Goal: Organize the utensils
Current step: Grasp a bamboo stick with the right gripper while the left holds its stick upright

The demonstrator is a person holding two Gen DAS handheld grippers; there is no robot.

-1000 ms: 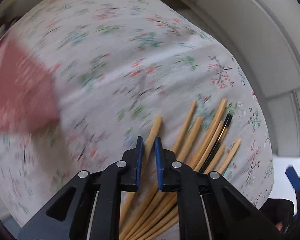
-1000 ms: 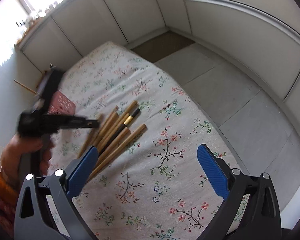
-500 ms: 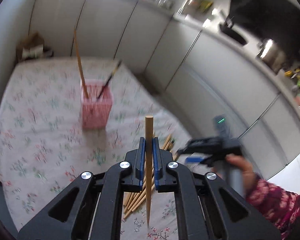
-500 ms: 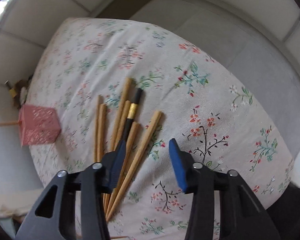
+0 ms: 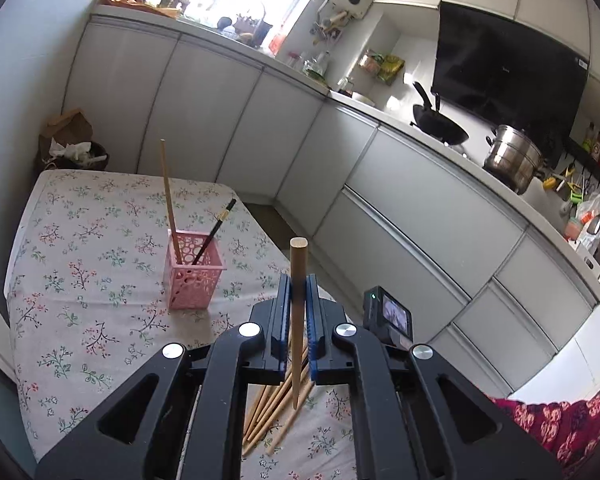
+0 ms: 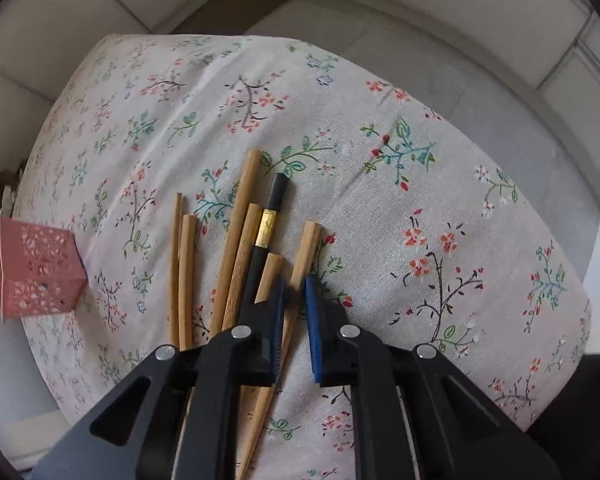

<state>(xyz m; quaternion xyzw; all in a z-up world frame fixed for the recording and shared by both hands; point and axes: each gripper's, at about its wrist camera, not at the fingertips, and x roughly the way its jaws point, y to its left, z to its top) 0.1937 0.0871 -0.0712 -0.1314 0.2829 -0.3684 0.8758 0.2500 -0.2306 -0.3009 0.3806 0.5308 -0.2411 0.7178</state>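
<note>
My left gripper [image 5: 297,292] is shut on a wooden chopstick [image 5: 298,264] and holds it upright above the table. A pink perforated holder [image 5: 191,276] stands ahead to the left with one wooden and one black chopstick in it; it also shows in the right wrist view [image 6: 37,272]. My right gripper [image 6: 293,292] is low over a pile of wooden chopsticks [image 6: 235,248] and one black chopstick [image 6: 265,232]. Its jaws are narrowly apart around the rightmost wooden chopstick [image 6: 306,248].
The table wears a floral cloth [image 5: 79,256] [image 6: 440,184]. White kitchen cabinets [image 5: 420,208] run behind and to the right. A bin with paper [image 5: 71,148] stands past the table's far left corner. The table's right edge [image 6: 572,264] drops to a grey floor.
My left gripper lifted one wooden chopstick off the pile and turned it upright. My right gripper came down onto the pile and narrowed its jaws around the rightmost chopstick.
</note>
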